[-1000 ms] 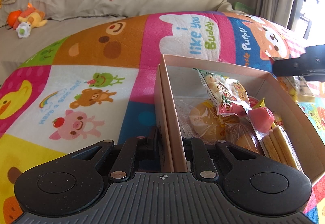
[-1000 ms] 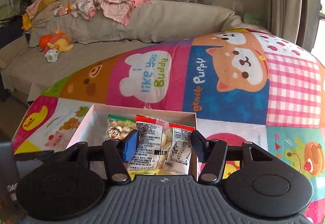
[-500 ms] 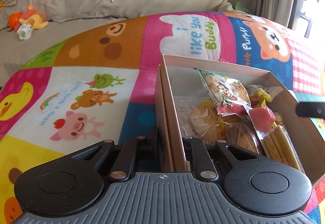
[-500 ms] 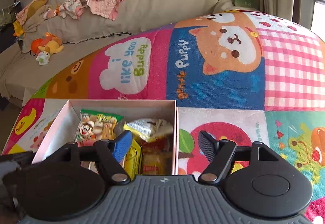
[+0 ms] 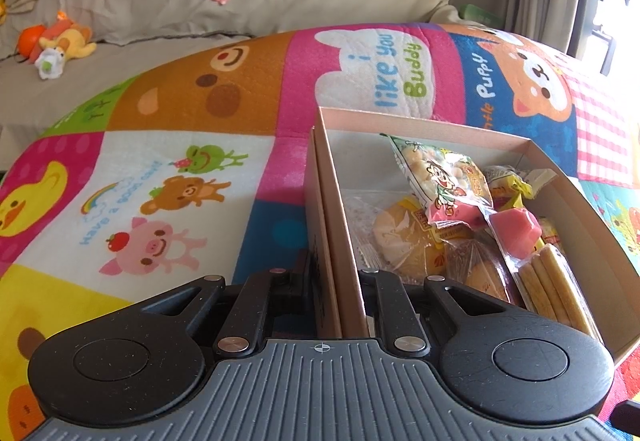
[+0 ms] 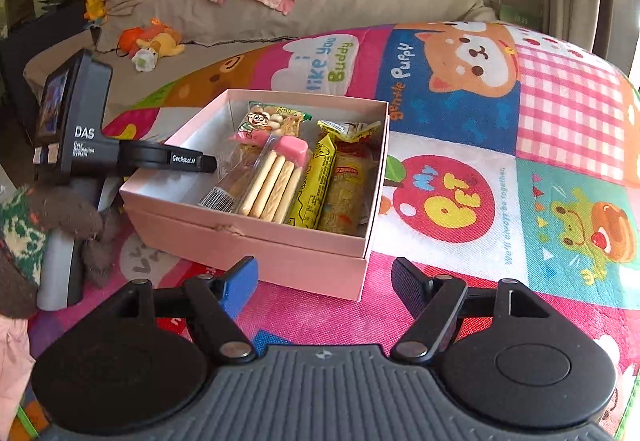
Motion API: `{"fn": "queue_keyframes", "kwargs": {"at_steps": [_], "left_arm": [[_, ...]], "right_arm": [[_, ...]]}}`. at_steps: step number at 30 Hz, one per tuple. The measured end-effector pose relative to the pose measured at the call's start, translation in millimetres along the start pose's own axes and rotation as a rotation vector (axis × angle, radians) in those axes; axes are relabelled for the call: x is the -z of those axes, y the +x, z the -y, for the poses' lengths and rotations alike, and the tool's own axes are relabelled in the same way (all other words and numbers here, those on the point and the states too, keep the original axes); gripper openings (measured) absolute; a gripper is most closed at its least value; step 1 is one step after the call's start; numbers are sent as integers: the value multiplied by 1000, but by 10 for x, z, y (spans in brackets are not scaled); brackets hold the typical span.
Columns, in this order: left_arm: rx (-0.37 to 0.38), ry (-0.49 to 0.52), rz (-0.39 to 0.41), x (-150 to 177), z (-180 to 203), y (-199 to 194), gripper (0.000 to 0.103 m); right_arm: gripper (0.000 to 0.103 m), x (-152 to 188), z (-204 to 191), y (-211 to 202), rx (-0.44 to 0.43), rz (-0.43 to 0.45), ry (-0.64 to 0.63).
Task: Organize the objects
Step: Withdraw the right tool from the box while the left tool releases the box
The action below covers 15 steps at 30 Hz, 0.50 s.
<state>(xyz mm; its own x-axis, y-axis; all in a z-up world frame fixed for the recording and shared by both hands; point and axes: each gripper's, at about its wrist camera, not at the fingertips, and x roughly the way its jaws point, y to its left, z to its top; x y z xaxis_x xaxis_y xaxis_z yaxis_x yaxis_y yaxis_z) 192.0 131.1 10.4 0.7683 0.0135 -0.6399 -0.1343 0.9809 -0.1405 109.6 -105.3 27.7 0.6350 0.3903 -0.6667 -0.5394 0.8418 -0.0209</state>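
- The left gripper [image 5: 338,281] straddles the left wall of the box [image 5: 332,209]: one finger runs outside the wall, the other inside, and the jaws are closed in on it with the cardboard pinched between them.
- From the right wrist camera the left gripper [image 6: 208,162] reaches in from the left over that same wall, its black tip above the box's [image 6: 248,237] left edge.
- The box sits on the play mat [image 6: 460,201], a pink tray nested in a slightly wider pink base, with a small tear on its near wall.
- Inside, from left to right: a bare strip of floor by the left wall, then a clear pack of biscuit sticks [image 6: 274,185] with a pink piece at its top, then a yellow pack [image 6: 316,189], then a yellow-red pack [image 6: 348,193] against the right wall.
- A cartoon snack bag [image 6: 272,119] lies at the far end of the box, behind the sticks.
- In the left wrist view the same bag [image 5: 440,177] lies on top of the pile, with a wrapped bun [image 5: 400,241] under it and the sticks [image 5: 552,293] nearest the right wall.
- The right gripper [image 6: 324,283] is spread wide and holds nothing; its fingers hang over the mat just in front of the box's near wall, not touching it.
- Beyond the mat is a sofa [image 6: 320,13] with clothes and soft toys on it.
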Motion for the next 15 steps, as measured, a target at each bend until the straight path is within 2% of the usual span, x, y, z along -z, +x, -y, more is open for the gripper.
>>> {"fn": "queue_keyframes", "kwargs": {"at_steps": [4, 8, 15], "left_arm": [[4, 2, 0, 5, 1, -4, 15], [-1, 14, -1, -1, 30, -9, 15], [23, 37, -14, -34, 158, 40, 15]], "right_arm": [[74, 53, -125, 152, 50, -3, -35], [74, 37, -115, 260, 61, -3, 2], [74, 113, -27, 209, 66, 46, 38]]}}
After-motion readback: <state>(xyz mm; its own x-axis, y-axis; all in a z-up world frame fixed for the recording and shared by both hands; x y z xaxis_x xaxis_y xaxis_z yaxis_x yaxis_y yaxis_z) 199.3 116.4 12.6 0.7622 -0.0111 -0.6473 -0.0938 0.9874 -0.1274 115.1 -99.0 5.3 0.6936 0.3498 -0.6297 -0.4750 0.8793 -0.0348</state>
